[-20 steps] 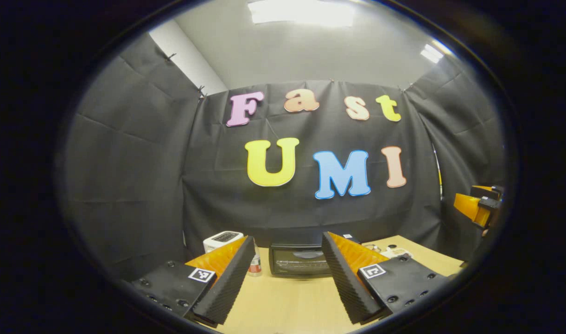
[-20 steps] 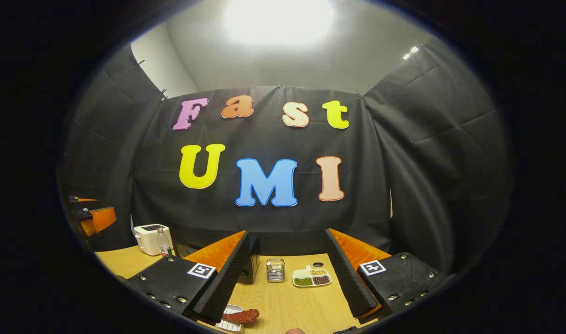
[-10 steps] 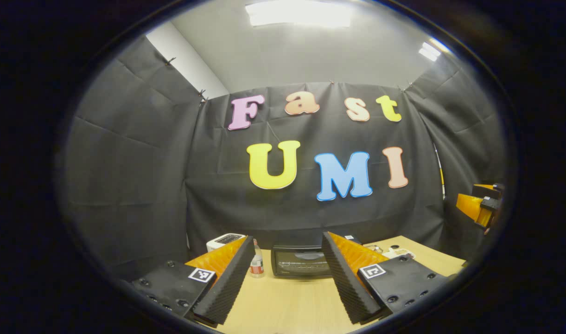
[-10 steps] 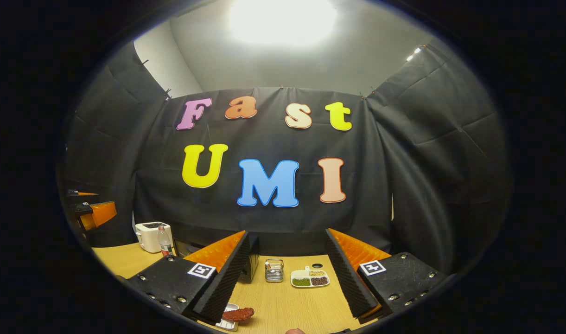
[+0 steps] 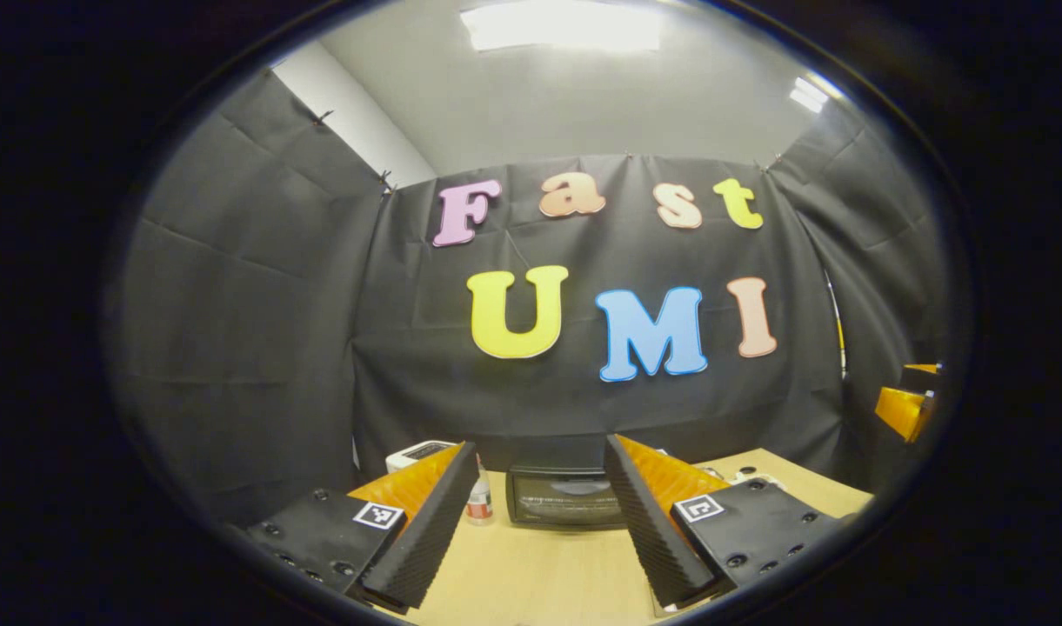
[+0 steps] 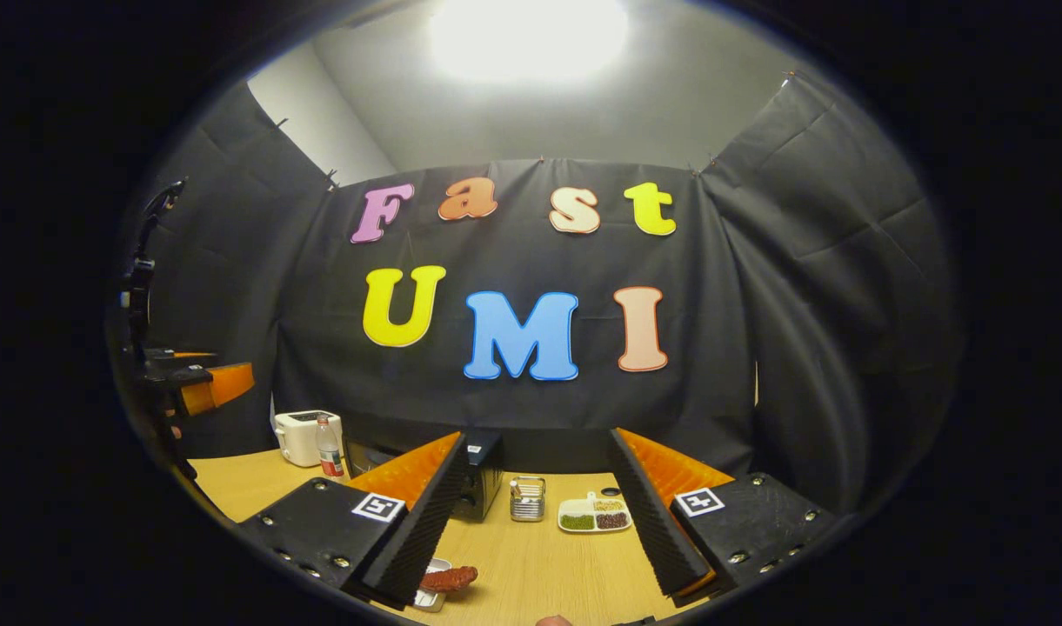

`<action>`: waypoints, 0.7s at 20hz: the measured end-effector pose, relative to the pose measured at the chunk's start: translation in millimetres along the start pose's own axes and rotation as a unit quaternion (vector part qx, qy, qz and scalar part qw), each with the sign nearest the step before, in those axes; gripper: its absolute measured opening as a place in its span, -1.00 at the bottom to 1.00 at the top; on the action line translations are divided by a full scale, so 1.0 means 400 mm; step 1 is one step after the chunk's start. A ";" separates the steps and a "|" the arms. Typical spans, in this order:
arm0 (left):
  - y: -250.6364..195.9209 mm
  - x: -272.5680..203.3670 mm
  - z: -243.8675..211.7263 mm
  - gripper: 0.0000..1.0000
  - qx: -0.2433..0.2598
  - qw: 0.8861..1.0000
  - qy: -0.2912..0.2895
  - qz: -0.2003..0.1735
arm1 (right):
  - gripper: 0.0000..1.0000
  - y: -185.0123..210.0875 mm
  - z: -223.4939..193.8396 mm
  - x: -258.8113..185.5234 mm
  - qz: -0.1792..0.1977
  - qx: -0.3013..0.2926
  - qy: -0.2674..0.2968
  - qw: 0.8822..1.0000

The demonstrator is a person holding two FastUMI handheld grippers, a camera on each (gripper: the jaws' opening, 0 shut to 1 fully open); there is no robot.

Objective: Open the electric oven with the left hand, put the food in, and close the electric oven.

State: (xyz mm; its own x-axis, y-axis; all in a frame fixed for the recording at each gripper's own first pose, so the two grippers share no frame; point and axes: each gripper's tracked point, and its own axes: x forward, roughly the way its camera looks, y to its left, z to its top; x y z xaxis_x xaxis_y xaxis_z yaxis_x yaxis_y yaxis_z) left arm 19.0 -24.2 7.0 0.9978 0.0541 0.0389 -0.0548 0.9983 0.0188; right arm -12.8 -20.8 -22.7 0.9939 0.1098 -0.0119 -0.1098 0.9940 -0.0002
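Oven point(image 5: 568, 497) is seen dead ahead of the left gripper point(image 5: 541, 522), framed between its jaws, door facing the camera and apparently shut; handle detail is too small to be made out. Long axis of the oven is laid crosswise to the approach line, so the door front is met square-on. Jaws are spread wide, nothing is held.

Right gripper point(image 6: 539, 522) is likewise held wide open and empty. Food point(image 6: 448, 578), a reddish-brown piece on a small white tray point(image 6: 426, 596), is seen low and left of its jaws, just beside the left finger, long axis roughly crosswise. In this view the oven point(image 6: 478, 478) is placed ahead and left, half hidden behind the left finger.

Nearness: the left gripper is judged better lined up on the oven, the right gripper closer to the food. That fits the task split: door first by the left, food by the right.

The other gripper is caught at each view's edge: the right one point(image 5: 906, 407) at far right of the left gripper view, the left one point(image 6: 191, 387) at far left of the right gripper view.

Count on the surface point(image 6: 531, 565):
- 1 oven
- 1 piece of food on 1 tray
- 1 toaster point(image 6: 303, 436)
- 1 bottle point(image 6: 329, 450)
- 1 wire holder point(image 6: 526, 498)
- 1 divided dish point(image 6: 594, 515), probably three fills, small in frame

Next move is judged as straight-ahead travel of the left gripper to the door; no step is done yet.
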 end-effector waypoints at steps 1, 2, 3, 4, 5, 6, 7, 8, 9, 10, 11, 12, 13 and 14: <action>-0.007 0.015 0.002 1.00 0.003 1.000 -0.003 -0.001 | 0.95 -0.011 0.011 -0.003 -0.004 0.000 -0.005 1.000; -0.013 0.034 0.000 1.00 0.005 1.000 -0.003 -0.004 | 0.95 -0.019 0.014 -0.001 -0.006 0.000 -0.007 1.000; -0.023 0.056 -0.005 1.00 0.004 1.000 -0.002 -0.007 | 0.94 -0.022 0.009 0.000 -0.007 -0.001 -0.003 1.000; -0.033 0.078 -0.010 0.94 0.001 1.000 -0.001 -0.012 | 0.94 -0.025 0.000 0.002 -0.009 -0.003 0.002 1.000; -0.043 0.104 -0.014 0.94 -0.002 1.000 -0.001 -0.017 | 0.94 -0.029 -0.003 0.003 -0.011 -0.005 0.006 1.000; -0.050 0.133 -0.018 1.00 -0.004 1.000 -0.002 -0.022 | 0.95 -0.032 0.000 0.002 -0.014 -0.005 0.006 1.000; -0.055 0.163 -0.024 1.00 -0.004 1.000 -0.002 -0.027 | 0.95 -0.035 0.006 0.005 -0.019 -0.007 0.002 1.000; -0.062 0.192 -0.038 1.00 -0.004 0.999 -0.001 -0.033 | 0.94 -0.036 0.009 0.012 -0.025 -0.010 -0.001 1.000; -0.069 0.223 -0.046 1.00 -0.003 0.999 -0.001 -0.041 | 0.94 -0.034 0.011 0.017 -0.030 -0.013 -0.003 0.999; -0.073 0.251 -0.056 1.00 -0.001 0.999 -0.002 -0.048 | 0.95 -0.029 0.014 0.022 -0.035 -0.015 -0.005 0.999; -0.072 0.284 -0.064 1.00 0.001 0.999 0.000 -0.053 | 0.94 -0.024 0.017 0.028 -0.041 -0.017 -0.005 0.999; -0.073 0.319 -0.082 1.00 0.001 0.998 0.002 -0.058 | 0.94 -0.016 0.022 0.035 -0.045 -0.018 -0.006 0.999; -0.075 0.350 -0.092 1.00 0.000 0.998 0.005 -0.063 | 0.95 -0.011 0.028 0.042 -0.051 -0.021 -0.009 0.998; -0.079 0.385 -0.105 1.00 -0.002 0.998 0.007 -0.069 | 0.94 -0.009 0.028 0.053 -0.058 -0.025 -0.009 0.998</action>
State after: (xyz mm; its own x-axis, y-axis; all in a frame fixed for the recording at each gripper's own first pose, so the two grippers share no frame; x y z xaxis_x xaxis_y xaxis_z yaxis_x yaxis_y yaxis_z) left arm 176.0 -46.5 -29.4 0.9962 -0.0841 0.0228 0.0837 0.9963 0.0181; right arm 8.5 -22.0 -11.6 0.9999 -0.0047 0.0099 0.0052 0.9987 -0.0498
